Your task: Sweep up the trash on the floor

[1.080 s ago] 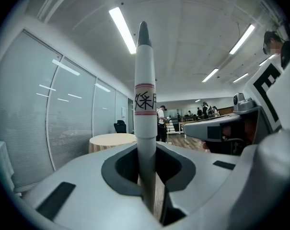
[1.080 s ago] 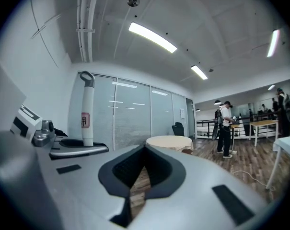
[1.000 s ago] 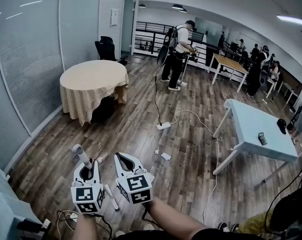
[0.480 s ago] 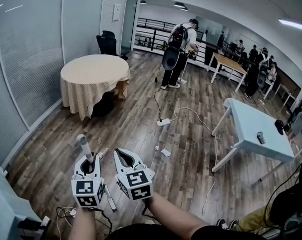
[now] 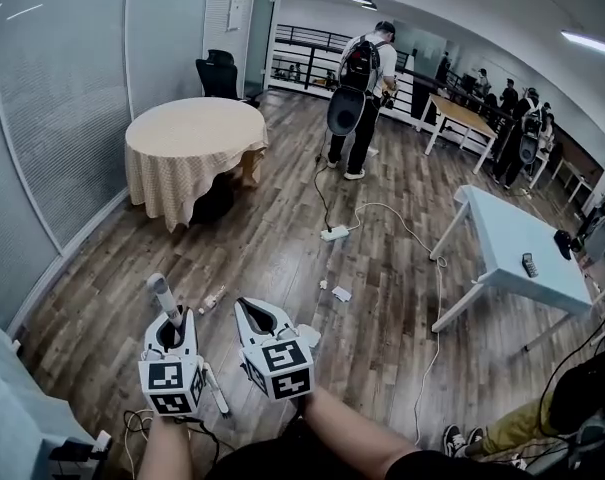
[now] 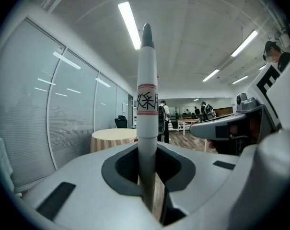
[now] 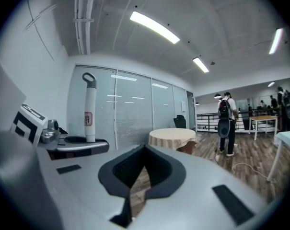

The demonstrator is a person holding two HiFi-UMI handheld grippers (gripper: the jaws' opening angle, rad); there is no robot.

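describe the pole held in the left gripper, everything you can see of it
The pole is slim and round, white plastic by its look, with a grey cap that the right gripper view shows as a hanging loop. A label with a red line and black print wraps it. Lower down it narrows to a grey shaft. It stands near upright, clamped in the jaws of the left gripper.

A round table (image 5: 194, 133) draped in a pale cloth stands at upper left, a black office chair (image 5: 218, 74) behind it. At upper centre stands a person (image 5: 362, 133) wearing a backpack (image 5: 359, 60); a white counter (image 5: 512, 253) sits at right.
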